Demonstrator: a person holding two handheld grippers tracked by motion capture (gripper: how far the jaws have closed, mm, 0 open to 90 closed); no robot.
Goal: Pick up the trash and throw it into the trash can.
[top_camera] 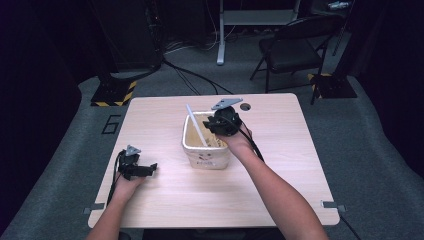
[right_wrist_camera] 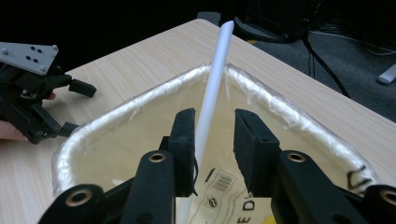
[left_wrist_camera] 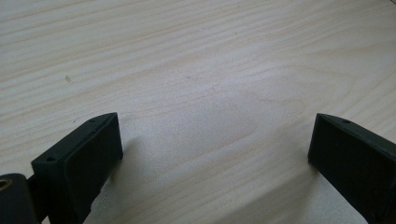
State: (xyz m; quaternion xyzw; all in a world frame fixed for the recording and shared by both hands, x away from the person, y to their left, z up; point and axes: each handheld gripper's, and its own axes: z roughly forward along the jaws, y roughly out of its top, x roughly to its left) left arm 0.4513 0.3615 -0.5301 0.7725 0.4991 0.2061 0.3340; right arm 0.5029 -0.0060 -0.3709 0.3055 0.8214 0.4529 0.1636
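Two grippers work a pale wooden table [top_camera: 280, 165]. Right gripper [right_wrist_camera: 212, 135] hangs over the white tub [top_camera: 202, 152] at table centre, jaws part open either side of the white rod [right_wrist_camera: 212, 88] leaning inside, seemingly lining up to grasp it; contact is unclear. Left gripper [left_wrist_camera: 210, 149] rests near-left, jaws wide and empty, clear of the tub. A printed packet [right_wrist_camera: 233, 196] lies inside the tub.

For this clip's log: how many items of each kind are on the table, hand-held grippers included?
Hand-held grippers: 2, the left gripper and the right gripper
Fabric basket: 1
White stick standing in the basket: 1
Flat packet in the basket: 1
Total: 5
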